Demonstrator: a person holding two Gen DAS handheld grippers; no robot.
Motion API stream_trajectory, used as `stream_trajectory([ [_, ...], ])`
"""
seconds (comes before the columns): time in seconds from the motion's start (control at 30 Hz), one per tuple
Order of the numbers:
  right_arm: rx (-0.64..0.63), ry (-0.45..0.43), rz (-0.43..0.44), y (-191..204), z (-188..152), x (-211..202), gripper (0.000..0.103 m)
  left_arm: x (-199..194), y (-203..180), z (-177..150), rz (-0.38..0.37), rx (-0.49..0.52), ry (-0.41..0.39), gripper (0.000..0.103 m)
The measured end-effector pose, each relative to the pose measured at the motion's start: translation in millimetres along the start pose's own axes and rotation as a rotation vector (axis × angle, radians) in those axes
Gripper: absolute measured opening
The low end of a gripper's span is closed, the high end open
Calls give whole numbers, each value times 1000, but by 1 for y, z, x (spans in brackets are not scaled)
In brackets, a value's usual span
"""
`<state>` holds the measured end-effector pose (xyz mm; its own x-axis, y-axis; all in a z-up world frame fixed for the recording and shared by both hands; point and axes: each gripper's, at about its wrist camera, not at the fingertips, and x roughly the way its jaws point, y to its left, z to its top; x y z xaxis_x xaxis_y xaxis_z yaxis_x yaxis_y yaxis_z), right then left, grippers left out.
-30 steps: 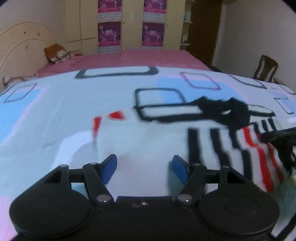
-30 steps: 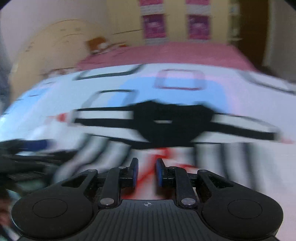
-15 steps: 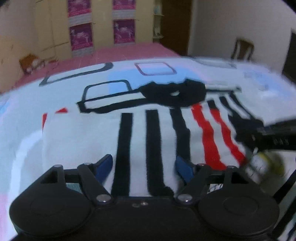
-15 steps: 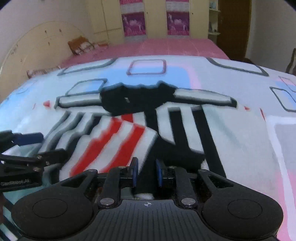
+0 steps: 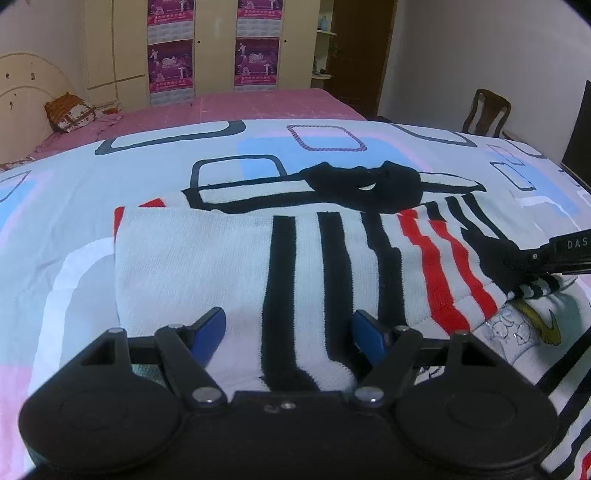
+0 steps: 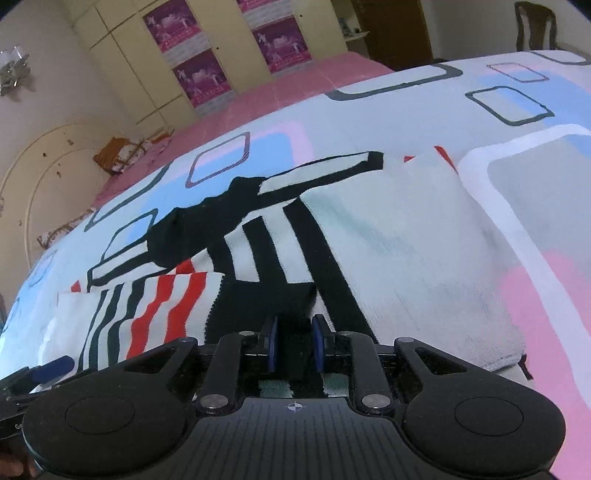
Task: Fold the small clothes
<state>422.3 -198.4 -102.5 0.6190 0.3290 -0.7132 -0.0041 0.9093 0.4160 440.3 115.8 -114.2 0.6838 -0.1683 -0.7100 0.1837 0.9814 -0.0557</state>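
Right gripper [image 6: 293, 349] pinches the sweater [image 5: 229, 266] hem; left gripper [image 5: 288, 332], spread wide and empty, straddles the near edge, stripes running straight away from it.

The left gripper's [image 5: 288, 332] body hides the near hem of the striped sweater [image 5: 207, 258]. The right gripper [image 5: 554, 254] is cut off by the frame's right edge. A printed garment [image 5: 517, 332] lies mostly buried under the sweater; its design is unreadable. The chair [image 6: 535, 26] is cropped at the top.
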Motion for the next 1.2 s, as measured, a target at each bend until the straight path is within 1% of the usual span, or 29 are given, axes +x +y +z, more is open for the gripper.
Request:
stream_trajectory([
  [0.03, -10, 12, 15, -2, -2, -3, 7, 0, 1, 0, -3, 3, 0, 73],
  [0.1, -28, 24, 24, -2, -6, -11, 7, -1, 3, 0, -12, 13, 0, 72],
  [0.17, -40, 24, 20, -2, -12, -18, 7, -2, 5, -1, -17, 24, -2, 71],
  [0.27, -44, 24, 5, 0, -13, -22, 7, -4, 7, -2, -16, 48, 0, 71],
  [0.3, -61, 14, -14, 2, -12, -22, 7, -6, 6, -1, -6, 57, -1, 70],
  [0.33, -75, 0, -57, 4, -11, -24, 7, -9, 5, 0, 12, 57, -8, 71],
  [0.37, -92, -32, -119, 8, -10, -28, 7, -13, 4, 1, 13, 46, -16, 73],
  [0.4, -113, -69, -162, 12, -8, -33, 8, -15, 3, 1, 5, 32, -19, 75],
  [0.43, -144, -113, -184, 19, -7, -39, 8, -16, 1, 2, 1, 20, -20, 75],
  [0.47, -176, -145, -167, 28, -7, -44, 8, -15, -2, 2, 9, 13, -24, 75],
  [0.5, -199, -150, -136, 36, -7, -44, 8, -13, -5, 2, 17, 5, -21, 75],
  [0.53, -226, -134, -104, 45, -8, -40, 8, -10, -7, 2, 23, -8, -6, 75],
  [0.6, -277, -76, -93, 59, -14, -24, 8, -2, -9, 0, 40, -17, 19, 75],
  [0.63, -285, -35, -117, 61, -18, -13, 8, -1, -10, -2, 44, -4, 16, 76],
  [0.67, -282, 25, -154, 58, -23, 0, 8, -2, -11, -4, 44, 5, 14, 76],
  [0.7, -283, 4, -145, 55, -26, -1, 8, -3, -10, -5, 41, 9, 12, 76],
  [0.8, -289, 25, -167, 61, -20, -6, 8, -6, -6, -6, 28, 10, 10, 76],
  [0.83, -290, 5, -177, 63, -19, -11, 8, -6, -5, -7, 25, 13, 7, 76],
  [0.87, -291, -25, -165, 67, -15, -15, 8, -6, -6, -8, 24, 16, 4, 76],
  [0.93, -294, -89, -108, 81, -15, -27, 8, -6, -7, -9, 25, 21, 1, 76],
  [1.0, -301, -118, -56, 92, -15, -25, 8, -6, -7, -8, 26, 21, 4, 76],
  [1.07, -322, -99, -34, 104, -16, -13, 8, -10, -5, -3, 19, -16, -4, 74],
  [1.13, -355, -65, -48, 115, -20, -2, 9, -16, 0, 4, -12, -80, -40, 74],
  [1.2, -362, -54, -31, 121, -22, 5, 9, -17, 0, 12, -13, -101, -67, 74],
])
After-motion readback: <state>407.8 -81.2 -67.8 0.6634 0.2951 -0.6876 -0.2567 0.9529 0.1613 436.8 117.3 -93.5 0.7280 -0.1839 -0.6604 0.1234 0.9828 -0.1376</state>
